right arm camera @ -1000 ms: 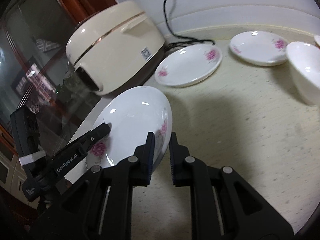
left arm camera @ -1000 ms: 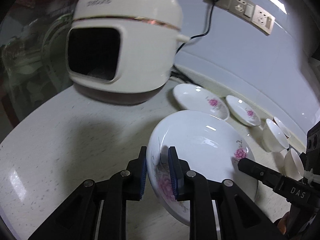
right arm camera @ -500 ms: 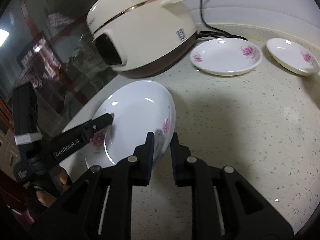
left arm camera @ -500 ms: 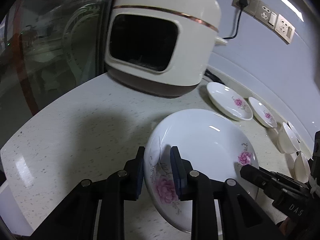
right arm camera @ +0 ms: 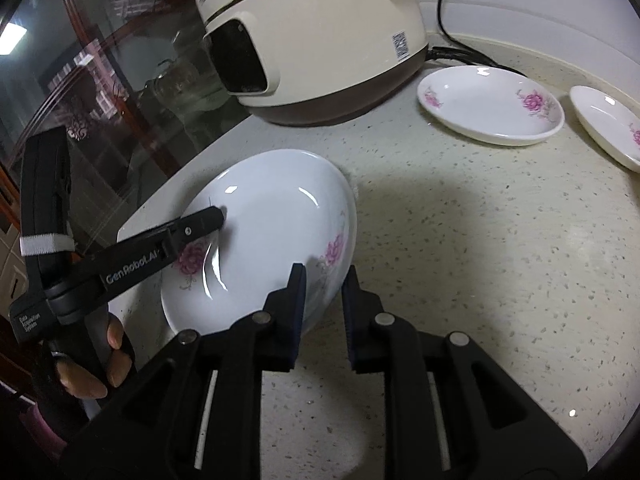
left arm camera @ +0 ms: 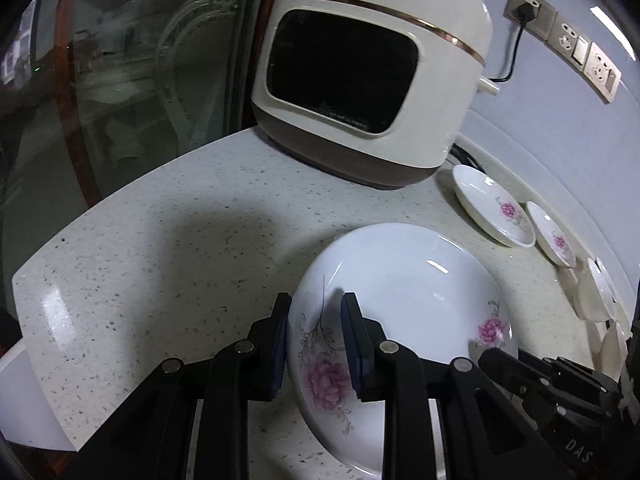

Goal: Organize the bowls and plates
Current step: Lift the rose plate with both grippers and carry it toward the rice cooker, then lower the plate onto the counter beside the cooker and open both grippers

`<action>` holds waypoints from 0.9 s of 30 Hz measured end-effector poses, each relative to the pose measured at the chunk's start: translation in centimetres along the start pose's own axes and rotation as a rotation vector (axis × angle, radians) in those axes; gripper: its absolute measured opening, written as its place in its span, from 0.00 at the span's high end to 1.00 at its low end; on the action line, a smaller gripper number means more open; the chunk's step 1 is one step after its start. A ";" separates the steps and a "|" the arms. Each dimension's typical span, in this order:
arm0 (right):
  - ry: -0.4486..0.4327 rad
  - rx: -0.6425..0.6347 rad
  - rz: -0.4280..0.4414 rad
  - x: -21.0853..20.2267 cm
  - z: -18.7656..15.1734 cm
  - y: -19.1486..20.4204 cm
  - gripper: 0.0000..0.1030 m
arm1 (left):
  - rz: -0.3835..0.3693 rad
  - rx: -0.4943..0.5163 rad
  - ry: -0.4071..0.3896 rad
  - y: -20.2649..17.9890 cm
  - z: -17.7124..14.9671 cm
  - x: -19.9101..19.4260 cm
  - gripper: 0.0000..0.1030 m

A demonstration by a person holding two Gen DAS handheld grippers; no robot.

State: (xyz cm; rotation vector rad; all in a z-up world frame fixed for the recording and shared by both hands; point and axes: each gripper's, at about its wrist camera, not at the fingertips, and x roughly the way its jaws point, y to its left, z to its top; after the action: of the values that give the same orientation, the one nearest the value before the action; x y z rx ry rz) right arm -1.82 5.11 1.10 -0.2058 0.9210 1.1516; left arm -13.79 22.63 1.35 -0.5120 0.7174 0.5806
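Note:
A large white plate [left arm camera: 408,292] with pink flowers hangs tilted just above the speckled countertop [left arm camera: 168,248], held from two sides. My left gripper [left arm camera: 316,340] is shut on its near rim, blue pads on either side of the flower print. In the right wrist view the same plate [right arm camera: 272,216] has my right gripper [right arm camera: 324,300] shut on its right rim. The left gripper's upper finger [right arm camera: 192,228] lies across the plate's far side, with a hand on the handle below. The right gripper's finger [left arm camera: 504,360] shows at the plate's right rim.
A cream rice cooker [left arm camera: 372,72] stands at the back, its cord running to a wall socket [left arm camera: 528,8]. Beside it lie a medium flowered plate [right arm camera: 490,106] and a smaller one [right arm camera: 608,124]. White bowls [left arm camera: 596,292] sit further right. The counter's corner edge [left arm camera: 40,280] meets glass cabinet doors on the left.
Both grippers have carried the plate leftward, away from the other dishes and toward the counter's corner. Both wrists have rolled, so the rice cooker now looks upright.

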 end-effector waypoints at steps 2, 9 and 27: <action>0.010 -0.007 0.006 0.2 0.0 0.2 0.78 | 0.019 -0.007 0.000 0.1 0.0 0.1 0.75; 0.025 -0.023 0.033 0.4 0.1 0.6 0.42 | 0.051 -0.044 -0.004 -0.3 0.0 0.5 0.70; -0.404 0.118 -0.232 -11.0 1.1 -6.0 0.00 | -0.068 0.202 -0.279 -9.7 -0.2 -6.9 0.15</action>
State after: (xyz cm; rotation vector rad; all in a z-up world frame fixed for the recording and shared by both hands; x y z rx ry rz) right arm 2.80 -4.48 7.85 0.0178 0.5867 0.8776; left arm -11.86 13.35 8.50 -0.2596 0.4846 0.4971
